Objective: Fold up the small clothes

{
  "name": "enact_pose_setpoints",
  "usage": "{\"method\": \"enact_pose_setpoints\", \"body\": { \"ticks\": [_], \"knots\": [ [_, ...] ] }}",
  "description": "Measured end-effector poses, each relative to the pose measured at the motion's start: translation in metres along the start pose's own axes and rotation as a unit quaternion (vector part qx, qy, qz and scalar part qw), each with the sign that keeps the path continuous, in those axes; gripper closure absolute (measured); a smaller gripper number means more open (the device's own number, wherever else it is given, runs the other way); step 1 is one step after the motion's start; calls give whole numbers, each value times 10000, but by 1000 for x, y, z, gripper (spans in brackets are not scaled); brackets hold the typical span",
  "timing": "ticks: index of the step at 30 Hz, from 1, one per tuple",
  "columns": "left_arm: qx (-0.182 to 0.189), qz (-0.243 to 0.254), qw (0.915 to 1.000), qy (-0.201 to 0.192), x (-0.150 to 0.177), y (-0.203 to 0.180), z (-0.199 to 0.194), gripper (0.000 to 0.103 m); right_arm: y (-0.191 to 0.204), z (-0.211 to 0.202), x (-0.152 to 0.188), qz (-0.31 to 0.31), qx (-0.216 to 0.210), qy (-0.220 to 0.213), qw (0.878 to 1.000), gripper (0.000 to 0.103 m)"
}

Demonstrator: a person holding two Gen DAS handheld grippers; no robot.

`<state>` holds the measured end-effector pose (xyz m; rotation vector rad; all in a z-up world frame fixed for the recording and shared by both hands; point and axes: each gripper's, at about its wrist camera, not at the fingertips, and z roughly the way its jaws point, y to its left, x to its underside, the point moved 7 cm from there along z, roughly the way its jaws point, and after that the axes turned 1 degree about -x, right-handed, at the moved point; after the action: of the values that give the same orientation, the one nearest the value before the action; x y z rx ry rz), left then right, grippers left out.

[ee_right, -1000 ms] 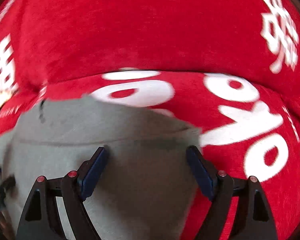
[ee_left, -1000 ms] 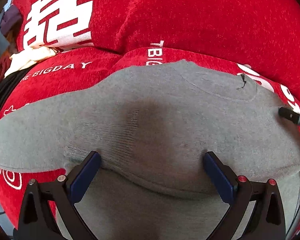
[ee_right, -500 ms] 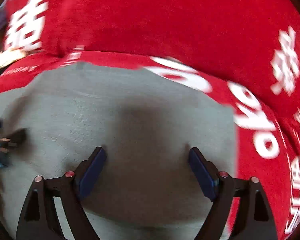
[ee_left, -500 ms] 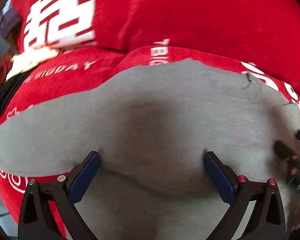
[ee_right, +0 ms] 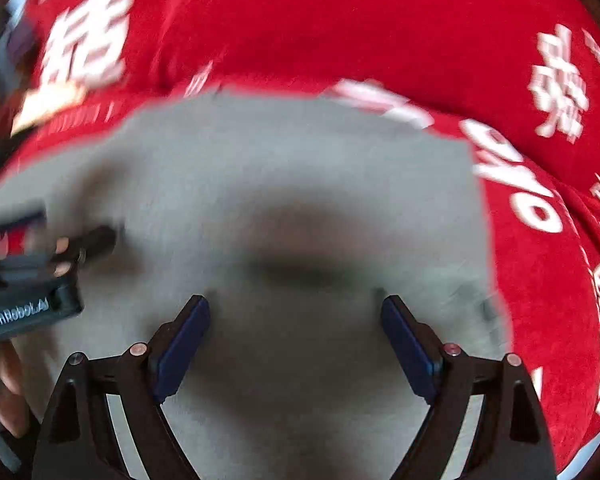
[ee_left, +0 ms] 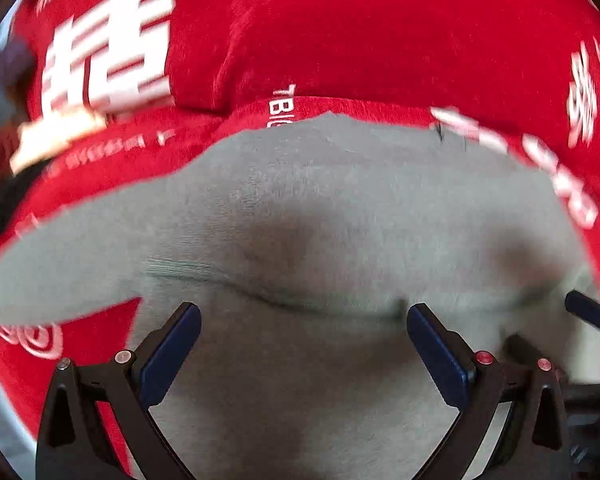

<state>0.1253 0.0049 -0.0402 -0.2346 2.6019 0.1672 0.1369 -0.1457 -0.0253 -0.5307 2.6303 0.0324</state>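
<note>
Grey knit garment (ee_left: pixel 340 208) lies spread on a red plush cloth (ee_left: pixel 380 32) w/ white printed letters. Fabric is soft, fine-ribbed, w/ a shallow crease running across it just ahead of the left gripper (ee_left: pixel 304 320). A sleeve-like flap tapers off to the left side; far edge is rounded.

Left gripper: blue-padded fingers (ee_left: pixel 172 352) spread wide, nothing between them, hovering low over the grey fabric; contact can't be told. Right gripper (ee_right: pixel 296 312): also wide apart, holding nothing, over the same garment (ee_right: pixel 300 168) nearer its right edge. Right view is blurry.

Each tool shows at the other's frame edge, so they sit close side by side. Cream-coloured cloth bit (ee_left: pixel 56 132) and dark stuff at far left, off the red cloth (ee_right: pixel 340 20). Nothing blocks the garment except the fingers themselves.
</note>
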Motion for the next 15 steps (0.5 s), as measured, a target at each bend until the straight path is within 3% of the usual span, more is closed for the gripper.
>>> {"method": "enact_pose_setpoints", "body": {
  "ticks": [1, 3, 6, 9, 11, 12, 15],
  "knots": [
    [-178, 117, 9998, 41, 5, 3, 4, 0, -1, -5, 3, 2, 6, -231, 9997, 10],
    [59, -88, 9999, -91, 15, 22, 3, 0, -16, -5, 14, 248, -71, -165, 9995, 8],
    [313, -450, 9985, 72, 29, 53, 2, 0, -51, -10, 32, 501, 108, -150, 9986, 8],
    [391, -610, 9974, 36, 45, 75, -7, 0, -68, -23, 50, 622, 128, -137, 9979, 8],
    [107, -806, 9966, 155, 56, 86, -11, 0, -73, -29, 55, 583, 544, -8, 9968, 8],
    [110, -889, 9958, 164, 60, 86, -15, 0, -71, -33, 50, 631, 477, -33, 9969, 8],
    [593, -897, 9942, 90, 71, 60, -35, 0, -35, -48, 50, 322, 1, -192, 9993, 8]
  ]
}}
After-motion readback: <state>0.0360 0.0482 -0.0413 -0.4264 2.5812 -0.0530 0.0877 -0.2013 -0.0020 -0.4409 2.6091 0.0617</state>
